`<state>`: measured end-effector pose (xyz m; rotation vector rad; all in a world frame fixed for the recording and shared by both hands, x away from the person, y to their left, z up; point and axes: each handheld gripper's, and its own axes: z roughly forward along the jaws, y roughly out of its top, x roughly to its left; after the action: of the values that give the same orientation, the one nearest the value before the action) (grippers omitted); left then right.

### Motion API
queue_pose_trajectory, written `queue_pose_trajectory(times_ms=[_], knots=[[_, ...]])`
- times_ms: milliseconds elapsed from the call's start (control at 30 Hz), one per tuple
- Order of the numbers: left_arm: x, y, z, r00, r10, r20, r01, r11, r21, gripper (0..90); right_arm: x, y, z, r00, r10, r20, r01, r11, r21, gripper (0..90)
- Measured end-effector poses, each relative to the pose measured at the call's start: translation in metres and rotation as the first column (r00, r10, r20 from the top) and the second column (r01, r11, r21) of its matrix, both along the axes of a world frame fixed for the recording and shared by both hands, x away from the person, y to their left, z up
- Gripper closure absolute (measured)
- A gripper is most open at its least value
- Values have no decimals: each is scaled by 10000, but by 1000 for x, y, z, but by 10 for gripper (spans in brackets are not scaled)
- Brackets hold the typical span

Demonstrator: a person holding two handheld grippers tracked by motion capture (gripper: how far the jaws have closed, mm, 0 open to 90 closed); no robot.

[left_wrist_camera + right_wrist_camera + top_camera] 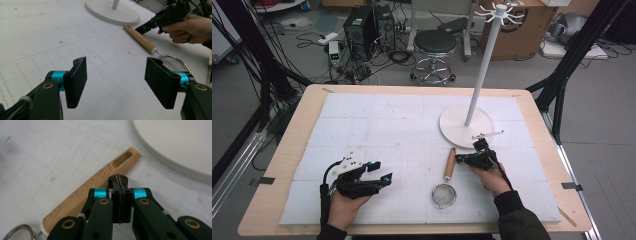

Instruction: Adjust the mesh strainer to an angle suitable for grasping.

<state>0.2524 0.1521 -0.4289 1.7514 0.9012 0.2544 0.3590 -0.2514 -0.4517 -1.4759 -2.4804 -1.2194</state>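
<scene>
A small metal strainer [444, 194] with a wooden handle [450, 162] lies on the white mat, handle pointing away from me. The handle [92, 191] has a slot near its far end. My right gripper [459, 159] is shut and empty, its tip right beside the handle; in the right gripper view the closed jaws [119, 185] hover just over the handle's edge. My left gripper [379, 172] rests at the front left, open with nothing between its fingers [115, 82]. From the left gripper view the handle [140, 38] and the right gripper [143, 28] lie ahead at the right.
A white stand with a round base [466, 127] and a tall pole [482, 70] topped with hooks stands at the back right of the mat. Beyond the table's wooden rim [412, 89] are a stool [435, 44] and computer boxes on the floor.
</scene>
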Motion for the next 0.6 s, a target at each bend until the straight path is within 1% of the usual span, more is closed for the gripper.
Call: queue_pose_trajectory(times_ms=[133, 300, 367, 400, 433, 533, 567, 600], knots=[[0, 1, 0, 10000, 18, -5, -18, 10000, -59, 350, 5, 17, 0, 9996, 286, -6, -286, 9996, -31, 900], [-1, 1, 1, 10000, 42, 13, -42, 10000, -52, 350, 9, 33, 1, 9989, 476, -55, -476, 9989, -53, 900], [-1, 2, 1, 10000, 41, 19, -41, 10000, -61, 350, 10, 39, 2, 9981, 614, -88, -615, 9981, -83, 900], [-1, 2, 1, 10000, 46, 6, -46, 10000, -72, 350, 12, 43, 1, 9972, 738, -77, -739, 9973, -29, 900], [-1, 2, 1, 10000, 59, 6, -59, 10000, -73, 350, 12, 47, 0, 9964, 838, -157, -838, 9965, 48, 900], [-1, 2, 1, 10000, 63, 25, -63, 10000, -65, 350, 14, 58, 1, 9947, 998, -247, -998, 9950, 27, 900], [-1, 2, 1, 10000, 57, 27, -57, 9999, -86, 350, 15, 61, 1, 9943, 1046, -210, -1047, 9945, -30, 900], [-1, 2, 1, 10000, 40, 22, -40, 9999, -111, 350, 15, 64, 1, 9934, 1116, -258, -1116, 9937, 45, 900]])
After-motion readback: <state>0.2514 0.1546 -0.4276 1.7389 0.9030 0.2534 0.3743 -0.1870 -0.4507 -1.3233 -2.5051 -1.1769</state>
